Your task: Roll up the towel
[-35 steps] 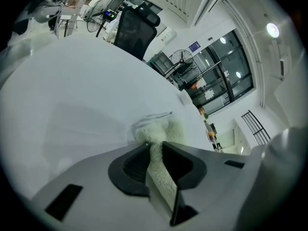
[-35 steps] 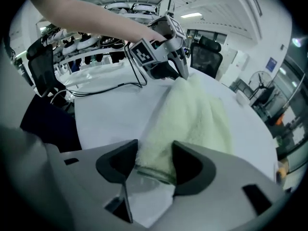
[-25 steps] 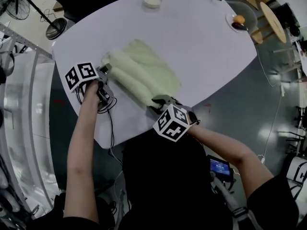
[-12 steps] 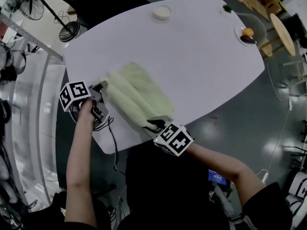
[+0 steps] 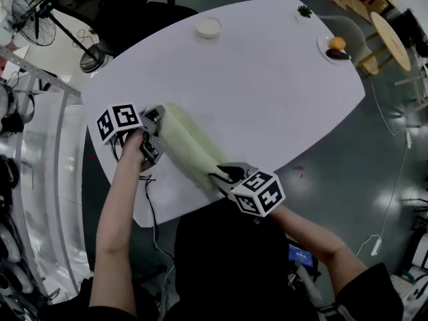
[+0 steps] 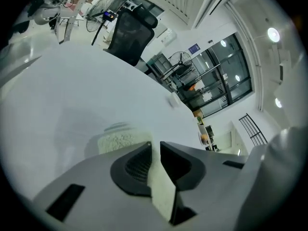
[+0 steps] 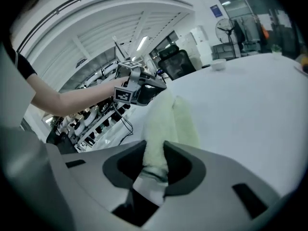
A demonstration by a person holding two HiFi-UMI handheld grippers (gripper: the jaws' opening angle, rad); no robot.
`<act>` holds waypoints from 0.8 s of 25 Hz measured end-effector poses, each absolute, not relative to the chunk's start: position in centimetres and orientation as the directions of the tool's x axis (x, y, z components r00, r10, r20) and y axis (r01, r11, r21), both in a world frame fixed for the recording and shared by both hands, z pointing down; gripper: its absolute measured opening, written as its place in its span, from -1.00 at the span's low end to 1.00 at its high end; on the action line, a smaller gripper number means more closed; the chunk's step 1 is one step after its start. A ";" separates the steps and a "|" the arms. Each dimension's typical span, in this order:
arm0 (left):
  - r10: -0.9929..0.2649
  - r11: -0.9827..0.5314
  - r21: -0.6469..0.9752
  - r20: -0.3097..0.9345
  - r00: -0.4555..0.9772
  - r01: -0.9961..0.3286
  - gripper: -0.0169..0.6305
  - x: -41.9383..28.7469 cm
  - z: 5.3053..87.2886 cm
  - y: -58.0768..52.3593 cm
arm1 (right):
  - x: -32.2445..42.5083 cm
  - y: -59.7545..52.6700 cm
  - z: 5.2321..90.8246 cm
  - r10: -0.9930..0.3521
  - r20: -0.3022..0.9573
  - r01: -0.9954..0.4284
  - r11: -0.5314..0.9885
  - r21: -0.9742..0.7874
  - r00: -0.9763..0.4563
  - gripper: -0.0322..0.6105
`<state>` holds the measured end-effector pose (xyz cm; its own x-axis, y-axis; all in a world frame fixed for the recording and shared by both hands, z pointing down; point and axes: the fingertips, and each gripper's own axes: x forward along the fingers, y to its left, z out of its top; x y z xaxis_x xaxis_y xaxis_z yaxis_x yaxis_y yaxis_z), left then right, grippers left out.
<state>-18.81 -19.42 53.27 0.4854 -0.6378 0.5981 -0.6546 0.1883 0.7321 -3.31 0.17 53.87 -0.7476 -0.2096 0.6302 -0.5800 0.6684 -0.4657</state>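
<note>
White counter (image 5: 267, 79), oval, mostly bare. Pale green towel (image 5: 190, 151) lay as a narrow roll near its front-left edge. Judged soft, light and limp, apt to sag or unwind, so best held at both ends. Left gripper (image 5: 159, 136) pinched one end, right gripper (image 5: 223, 175) the other. A second earlier the towel lay wider and flatter.

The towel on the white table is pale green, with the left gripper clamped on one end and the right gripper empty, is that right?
Only the last part is wrong: the right gripper view shows the right gripper clamped on the pale green towel's other end, not empty. The left gripper does hold one end.
</note>
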 end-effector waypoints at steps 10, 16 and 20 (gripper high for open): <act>-0.564 0.140 0.665 0.662 0.493 -0.733 -0.75 -12.1 56.5 -22.5 | 1.3 -2.2 57.5 -0.231 0.642 -0.649 0.526 -0.550 -0.731 -0.55; -0.529 0.094 0.562 0.728 0.437 -0.822 -0.76 -10.6 58.2 -23.0 | 2.1 -3.0 59.3 -0.184 0.661 -0.654 0.477 -0.587 -0.727 -0.57; -0.531 0.044 0.574 0.707 0.468 -0.817 -0.57 -9.6 57.7 -23.2 | 1.9 -3.0 59.1 -0.168 0.668 -0.655 0.469 -0.593 -0.725 -0.55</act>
<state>-9.64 -23.15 57.74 0.4681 -0.5306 0.7067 -0.8173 0.0440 0.5745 1.91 -2.99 59.13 -0.7251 -0.1675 0.6680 -0.6547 0.4687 -0.5931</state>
